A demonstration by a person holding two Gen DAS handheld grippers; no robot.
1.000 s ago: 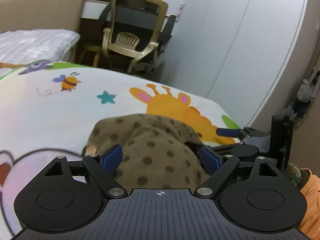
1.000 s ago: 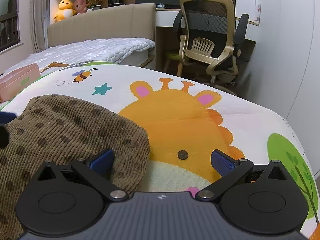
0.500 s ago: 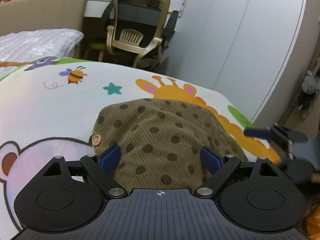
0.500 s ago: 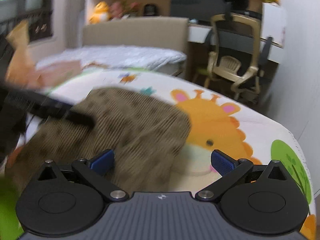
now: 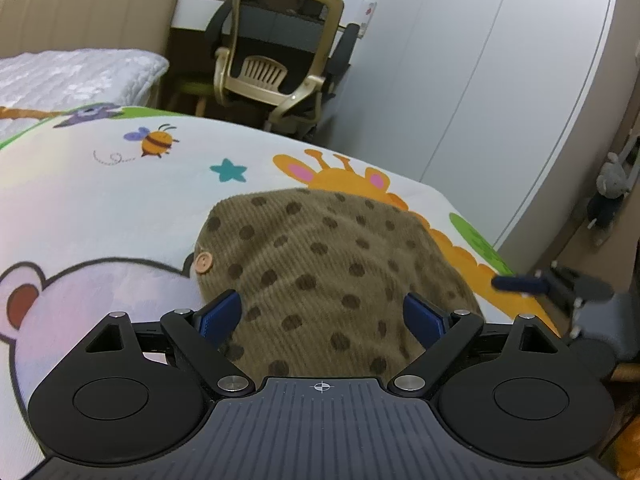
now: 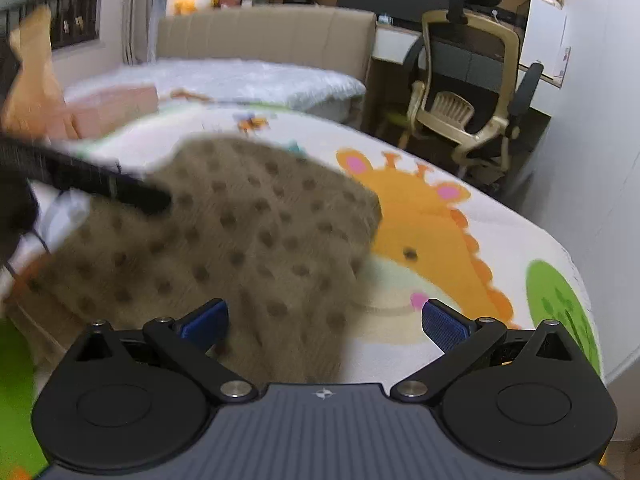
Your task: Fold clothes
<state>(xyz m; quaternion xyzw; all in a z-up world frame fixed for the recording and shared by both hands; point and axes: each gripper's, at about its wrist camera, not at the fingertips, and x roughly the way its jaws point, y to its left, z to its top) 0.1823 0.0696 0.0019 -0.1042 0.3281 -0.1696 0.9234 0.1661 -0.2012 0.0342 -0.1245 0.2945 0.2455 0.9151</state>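
A brown corduroy garment [image 5: 320,264] with dark dots and a round button [image 5: 203,261] lies folded on the cartoon bedsheet [image 5: 100,208]. My left gripper [image 5: 322,316] is open just above the garment's near edge, its blue pads either side with nothing held. My right gripper [image 6: 324,322] is open too, over the garment [image 6: 248,240] at its right edge near the printed giraffe; this view is blurred. The right gripper also shows at the far right of the left wrist view [image 5: 556,284], and the left one as a dark finger [image 6: 100,180] in the right wrist view.
A gold and black office chair [image 5: 280,68] stands beyond the bed's far edge by white wardrobe doors [image 5: 480,80]. A second bed with a beige headboard [image 6: 264,40] is behind. A pink box [image 6: 116,108] and orange cloth [image 6: 28,76] lie far left.
Both grippers have drawn back from the garment, which now lies flatter and more spread out. The right gripper moved back and up, away from the left one.
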